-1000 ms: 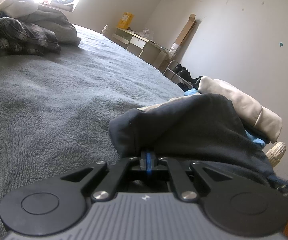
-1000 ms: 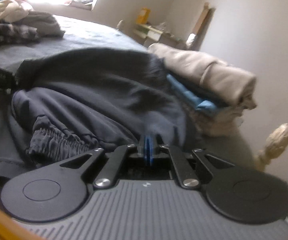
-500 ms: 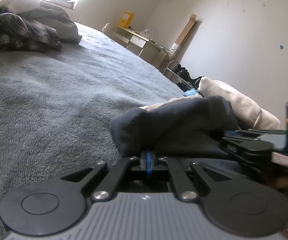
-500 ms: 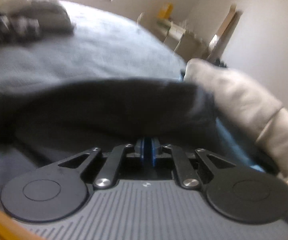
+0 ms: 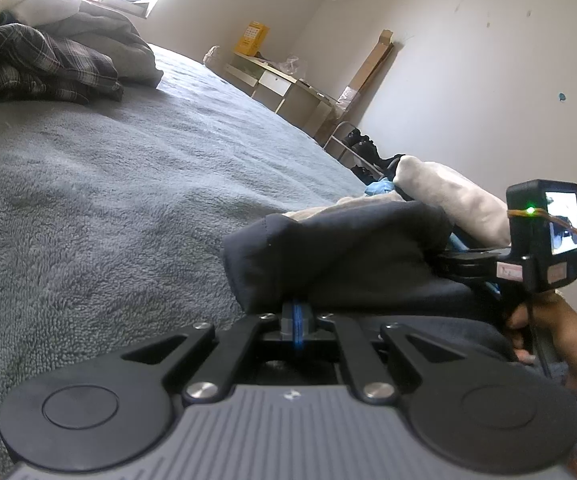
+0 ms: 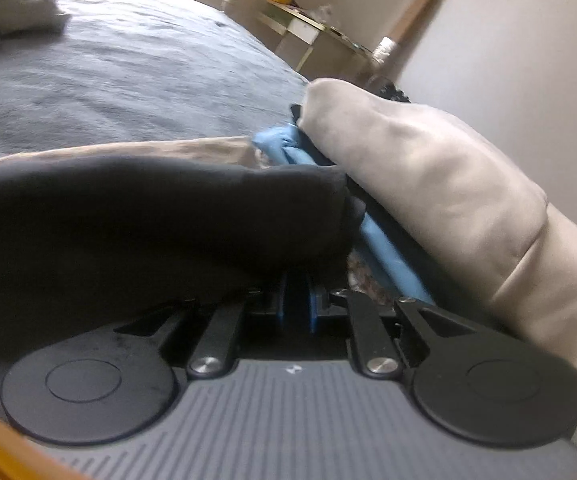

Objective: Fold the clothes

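Just ahead of my left claw (image 5: pixel 296 316), pressed shut on its edge, the dark navy fabric garment (image 5: pixel 340 256) lies doubled over on the grey fleece bedspread (image 5: pixel 108 200). My right claw (image 6: pixel 296 304) has just been easing open, dark cloth between its pads. I'd judge this fold nearly done; the crumpled plaid shirt (image 5: pixel 44 66) far ahead waits. Only the right view shows the folded beige stack (image 6: pixel 428 184) close.

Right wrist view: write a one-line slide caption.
Right hand-held gripper opening on a dark garment beside folded beige and blue clothes.
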### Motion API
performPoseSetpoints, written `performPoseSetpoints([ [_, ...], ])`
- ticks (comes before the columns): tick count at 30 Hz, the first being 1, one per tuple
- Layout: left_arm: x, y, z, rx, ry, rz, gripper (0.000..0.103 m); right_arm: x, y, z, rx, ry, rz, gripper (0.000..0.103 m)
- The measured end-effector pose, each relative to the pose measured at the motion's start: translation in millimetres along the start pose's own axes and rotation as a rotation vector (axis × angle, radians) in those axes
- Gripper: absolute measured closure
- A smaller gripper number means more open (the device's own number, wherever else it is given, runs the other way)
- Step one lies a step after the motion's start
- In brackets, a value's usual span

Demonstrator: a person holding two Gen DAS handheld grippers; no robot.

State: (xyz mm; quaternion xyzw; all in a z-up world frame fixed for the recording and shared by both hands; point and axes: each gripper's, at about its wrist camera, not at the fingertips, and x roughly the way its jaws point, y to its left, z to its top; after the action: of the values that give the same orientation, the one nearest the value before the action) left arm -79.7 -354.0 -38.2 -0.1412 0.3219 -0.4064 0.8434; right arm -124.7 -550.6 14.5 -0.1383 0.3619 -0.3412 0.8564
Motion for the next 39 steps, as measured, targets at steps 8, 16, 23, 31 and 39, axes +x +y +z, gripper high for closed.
performPoseSetpoints([
  [8,3,0,1,-0.006,0.003,-0.002,0.100,-42,-18,2,0.134,-0.115,0.048,0.083],
  [16,3,0,1,-0.007,0.004,-0.005,0.100,-92,31,8,-0.075,-0.136,0.327,0.073],
  [23,3,1,1,-0.012,0.006,-0.008,0.100,-65,60,16,-0.107,-0.088,0.324,0.064],
  [31,-1,2,0,-0.016,0.005,-0.013,0.100,-57,49,19,-0.029,-0.104,0.295,0.053],
  [39,-3,4,-1,-0.018,0.005,-0.018,0.100,-80,23,33,0.044,-0.184,0.267,0.075],
])
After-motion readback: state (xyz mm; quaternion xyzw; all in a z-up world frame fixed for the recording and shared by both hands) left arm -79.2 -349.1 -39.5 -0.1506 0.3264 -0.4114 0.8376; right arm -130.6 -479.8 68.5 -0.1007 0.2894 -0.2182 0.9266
